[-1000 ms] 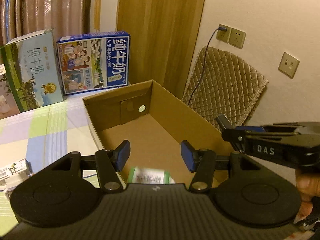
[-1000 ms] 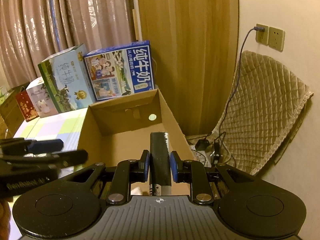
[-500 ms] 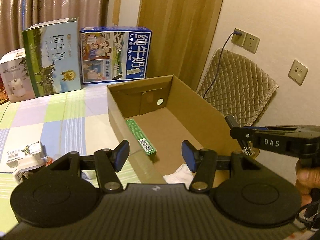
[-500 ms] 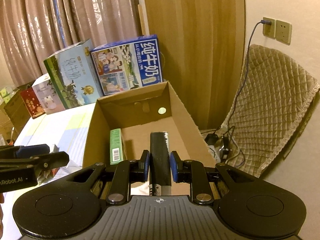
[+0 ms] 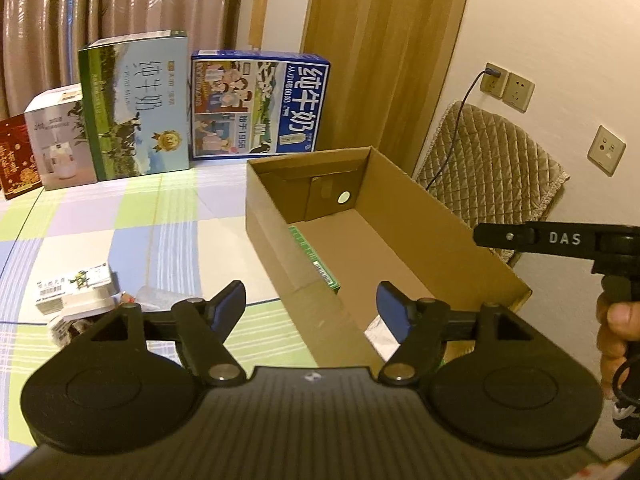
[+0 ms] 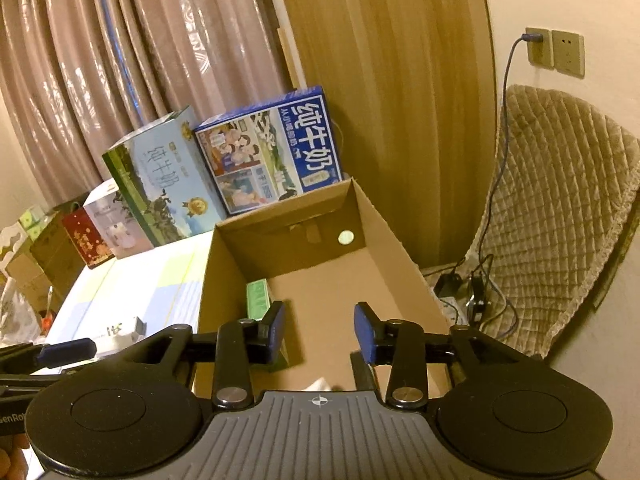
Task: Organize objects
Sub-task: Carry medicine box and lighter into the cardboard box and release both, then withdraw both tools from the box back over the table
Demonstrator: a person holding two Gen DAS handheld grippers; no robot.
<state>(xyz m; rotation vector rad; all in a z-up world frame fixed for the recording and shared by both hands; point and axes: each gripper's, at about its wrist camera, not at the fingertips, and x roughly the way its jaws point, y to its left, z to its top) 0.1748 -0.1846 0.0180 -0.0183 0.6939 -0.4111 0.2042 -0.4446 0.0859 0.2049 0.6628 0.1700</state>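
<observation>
An open cardboard box (image 5: pixel 272 232) stands on the checked tablecloth, with a green pack (image 5: pixel 316 260) lying along its left wall. My left gripper (image 5: pixel 311 304) hovers open and empty over the box's near left corner. My right gripper (image 6: pixel 322 332) is open above the box (image 6: pixel 400 264), with nothing between its fingers. Below its right finger a dark slim object (image 6: pixel 362 374) shows low in the box, mostly hidden. The green pack (image 6: pixel 260 300) and a scrap of white (image 6: pixel 320 384) also lie inside. From the left wrist, the right gripper (image 5: pixel 492 236) reaches in from the right, held by a hand (image 5: pixel 616 328).
A blue milk carton (image 5: pixel 260 104), a green milk carton (image 5: pixel 136 108), a white box (image 5: pixel 60 136) and a red box (image 5: pixel 16 156) line the back. Small white packs (image 5: pixel 74 286) lie on the cloth at left. A quilted cushion (image 5: pixel 492 172) leans under the wall sockets.
My right gripper has opened and let go of the dark slim object, which dropped into the box. My left gripper has drawn back and to the left, staying open.
</observation>
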